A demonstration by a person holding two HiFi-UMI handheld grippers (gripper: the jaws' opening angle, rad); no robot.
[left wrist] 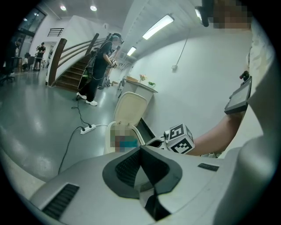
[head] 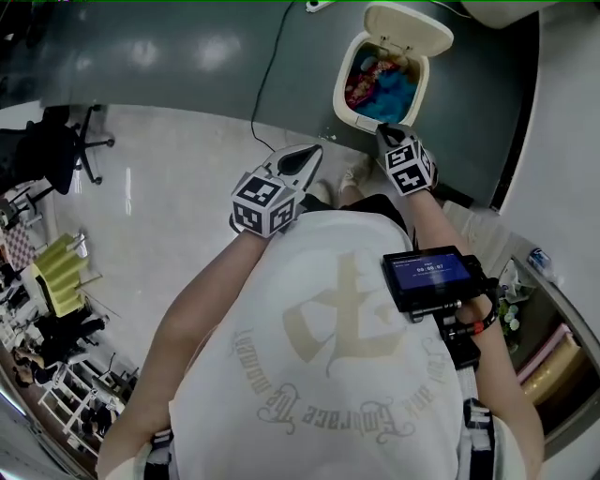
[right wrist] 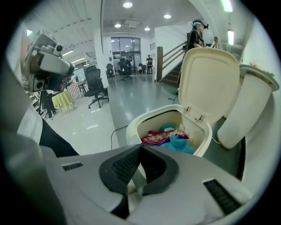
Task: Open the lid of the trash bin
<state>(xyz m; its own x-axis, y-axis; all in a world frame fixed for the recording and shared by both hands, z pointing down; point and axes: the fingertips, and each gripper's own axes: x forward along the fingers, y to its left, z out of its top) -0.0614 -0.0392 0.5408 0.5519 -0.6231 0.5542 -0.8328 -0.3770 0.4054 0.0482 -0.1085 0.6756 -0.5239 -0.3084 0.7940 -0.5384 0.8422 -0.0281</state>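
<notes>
The cream trash bin stands ahead on the dark floor with its lid swung up and back. Blue and red rubbish fills it. My right gripper hangs just in front of the bin's near rim, shut and holding nothing. My left gripper is lower left of the bin, apart from it, also shut and holding nothing. In the right gripper view the bin's rim and raised lid sit right beyond the closed right gripper. The left gripper view shows the bin past the closed left gripper.
A second white bin stands right of the open one against the wall. A power strip and its cable lie on the floor left of the bin. An office chair stands far left, and a person stands by the stairs.
</notes>
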